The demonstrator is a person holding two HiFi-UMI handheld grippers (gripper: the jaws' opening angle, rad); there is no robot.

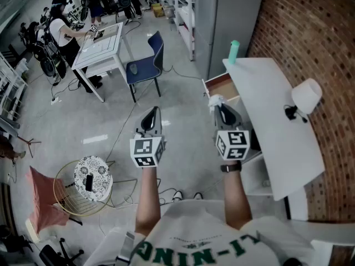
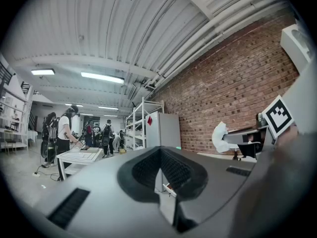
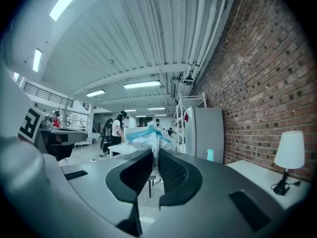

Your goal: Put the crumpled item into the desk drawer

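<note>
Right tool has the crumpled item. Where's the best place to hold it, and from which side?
That spot works. The right tool pinches the crumpled item by its thin gathered tail, approached from the tail end; the puffy bulk fans out beyond the tips, probably too wide to clamp.

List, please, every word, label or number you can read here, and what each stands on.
"LI-NING": green letters on the person's white shirt, upside down in the head view.
small print above it: too small to read.
red tag in the left gripper view: too blurred to read.
marker cubes: patterns only, no words.
</note>
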